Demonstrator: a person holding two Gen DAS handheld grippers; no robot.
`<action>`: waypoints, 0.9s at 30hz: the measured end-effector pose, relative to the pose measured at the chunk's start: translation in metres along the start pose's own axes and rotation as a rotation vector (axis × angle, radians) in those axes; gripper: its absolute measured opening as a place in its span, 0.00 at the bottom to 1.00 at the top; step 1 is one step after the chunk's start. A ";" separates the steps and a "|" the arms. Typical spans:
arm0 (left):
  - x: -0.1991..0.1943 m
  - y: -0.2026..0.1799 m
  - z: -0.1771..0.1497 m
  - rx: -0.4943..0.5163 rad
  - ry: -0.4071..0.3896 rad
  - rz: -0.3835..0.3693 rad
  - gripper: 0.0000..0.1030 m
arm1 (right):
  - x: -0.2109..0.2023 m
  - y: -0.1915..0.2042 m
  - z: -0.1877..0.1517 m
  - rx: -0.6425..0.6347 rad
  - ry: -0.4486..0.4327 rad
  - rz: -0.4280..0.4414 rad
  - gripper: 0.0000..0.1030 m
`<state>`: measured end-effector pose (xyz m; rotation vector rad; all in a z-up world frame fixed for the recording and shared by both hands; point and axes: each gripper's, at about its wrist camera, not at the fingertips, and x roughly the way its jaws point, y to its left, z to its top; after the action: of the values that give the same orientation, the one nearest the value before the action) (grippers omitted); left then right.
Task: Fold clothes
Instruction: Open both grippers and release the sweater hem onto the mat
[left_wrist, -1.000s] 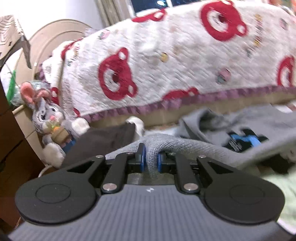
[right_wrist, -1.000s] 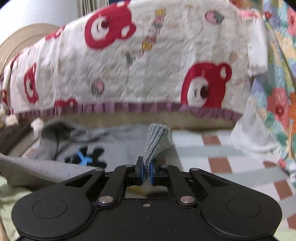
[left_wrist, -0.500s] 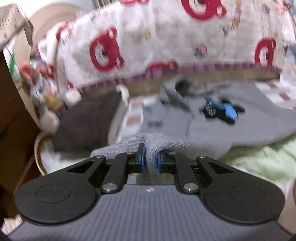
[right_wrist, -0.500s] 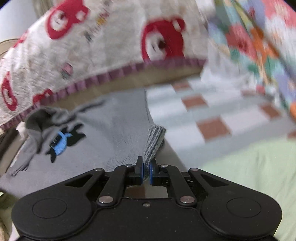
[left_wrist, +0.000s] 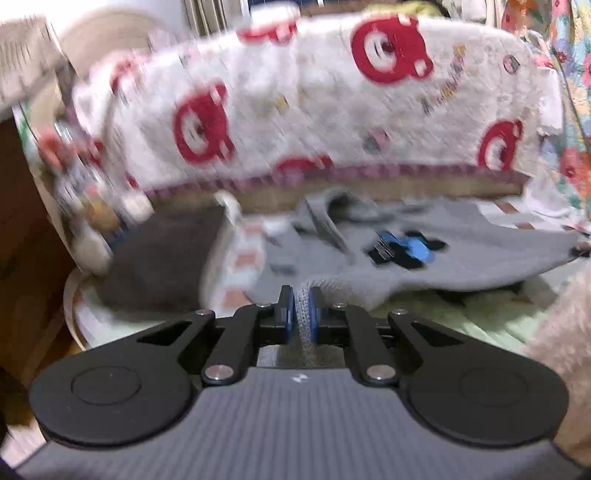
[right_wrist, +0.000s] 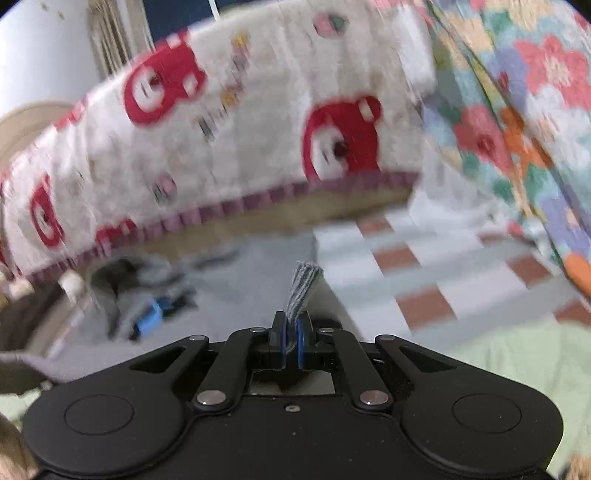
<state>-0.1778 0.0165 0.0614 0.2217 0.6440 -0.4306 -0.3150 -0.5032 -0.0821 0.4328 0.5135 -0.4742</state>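
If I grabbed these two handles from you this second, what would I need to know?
Left tongs: shut on the ribbed hem of the grey sweater.
Right tongs: shut on another part of that ribbed hem.
The sweater lies spread, print side up, on the bed in front of the bear-print blanket, its hem end lifted by both tongs.
Done: both grips taken.
Left: no fold shows yet; likely carry the hem toward the collar, then set it down. The pictures are blurred by motion.

Grey sweater (left_wrist: 480, 251) with blue-black motif, white blanket (left_wrist: 332, 122) with red bears
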 end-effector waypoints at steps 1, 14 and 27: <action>0.010 0.001 -0.004 -0.025 0.045 -0.026 0.07 | 0.010 -0.006 -0.012 0.023 0.047 -0.014 0.05; 0.103 -0.036 -0.011 -0.053 0.293 -0.286 0.21 | 0.016 -0.013 -0.022 0.030 0.153 0.022 0.14; 0.149 0.017 0.045 -0.081 0.160 -0.248 0.66 | 0.088 0.136 0.024 -0.447 0.235 0.364 0.44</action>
<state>-0.0397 -0.0307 0.0051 0.0996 0.8486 -0.6274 -0.1668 -0.4338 -0.0757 0.1435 0.7301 0.0486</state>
